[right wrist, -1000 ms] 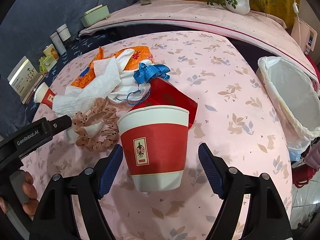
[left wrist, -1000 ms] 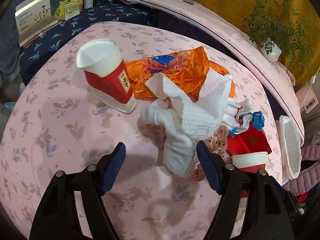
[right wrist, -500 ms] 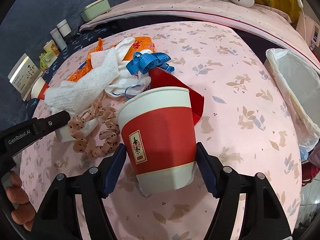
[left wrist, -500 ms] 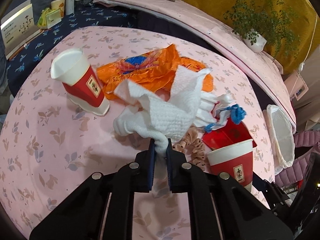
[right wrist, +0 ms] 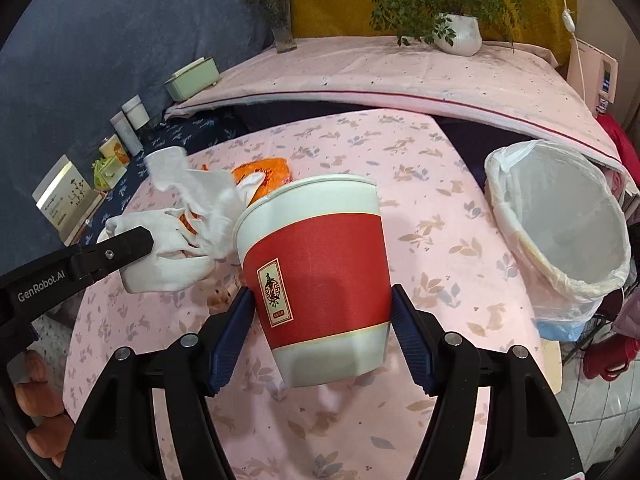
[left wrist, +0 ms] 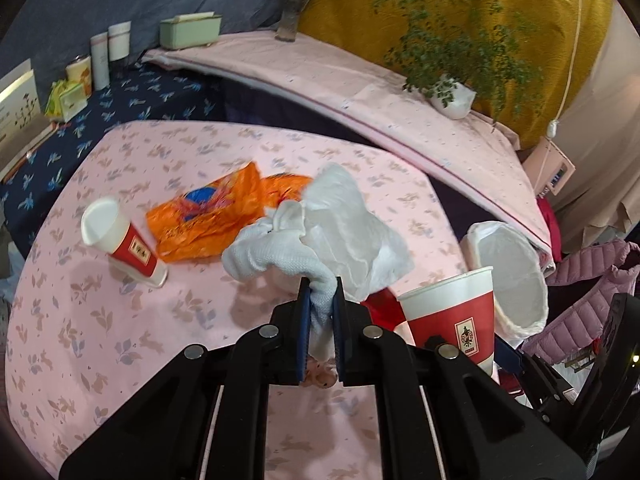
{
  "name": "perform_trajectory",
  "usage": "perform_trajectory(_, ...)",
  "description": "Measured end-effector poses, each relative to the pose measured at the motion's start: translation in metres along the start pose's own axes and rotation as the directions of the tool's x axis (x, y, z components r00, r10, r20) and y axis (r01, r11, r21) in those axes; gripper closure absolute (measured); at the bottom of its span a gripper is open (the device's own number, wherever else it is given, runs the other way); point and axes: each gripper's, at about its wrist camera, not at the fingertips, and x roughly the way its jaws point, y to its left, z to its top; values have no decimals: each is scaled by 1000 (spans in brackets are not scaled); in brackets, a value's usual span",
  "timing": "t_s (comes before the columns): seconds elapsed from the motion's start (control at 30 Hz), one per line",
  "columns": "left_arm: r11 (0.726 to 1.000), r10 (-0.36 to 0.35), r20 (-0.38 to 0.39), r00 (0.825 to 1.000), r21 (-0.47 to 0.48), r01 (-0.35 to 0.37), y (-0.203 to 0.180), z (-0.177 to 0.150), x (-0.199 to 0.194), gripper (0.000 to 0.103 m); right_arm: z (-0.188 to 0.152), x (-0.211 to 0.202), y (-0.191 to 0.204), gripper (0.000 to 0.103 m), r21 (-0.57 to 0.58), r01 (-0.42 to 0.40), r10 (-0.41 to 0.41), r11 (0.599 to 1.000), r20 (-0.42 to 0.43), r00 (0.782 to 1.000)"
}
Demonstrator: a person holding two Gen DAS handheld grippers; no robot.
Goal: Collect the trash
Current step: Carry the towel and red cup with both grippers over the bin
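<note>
Our left gripper [left wrist: 320, 292] pinches the tissue [left wrist: 320, 240]; our right gripper [right wrist: 320, 312] clamps the cup [right wrist: 316, 276] beside the bin [right wrist: 560, 220].

Second cup [left wrist: 122, 247] left of wrapper [left wrist: 208, 216] on table [left wrist: 120, 344]; lined bin [right wrist: 560, 220] beyond table's right edge.

Two cups [left wrist: 454, 320] [left wrist: 122, 240], one tissue bundle [left wrist: 316, 236], one orange wrapper [left wrist: 208, 216], one bin [right wrist: 560, 220], two tongs [left wrist: 320, 312] [right wrist: 320, 312].
</note>
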Motion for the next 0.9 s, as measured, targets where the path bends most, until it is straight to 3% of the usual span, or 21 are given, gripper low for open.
perform_trajectory(0.43, 988, -109, 18, 994, 116, 107, -91, 27, -2, 93, 27, -38, -64, 37, 104, 50, -61, 993, 106, 992)
perform_trajectory(0.9, 956, -207, -62, 976, 201, 216, -185, 37, 33, 93, 36, -55, -155, 37, 256, 136, -177, 957, 144, 974)
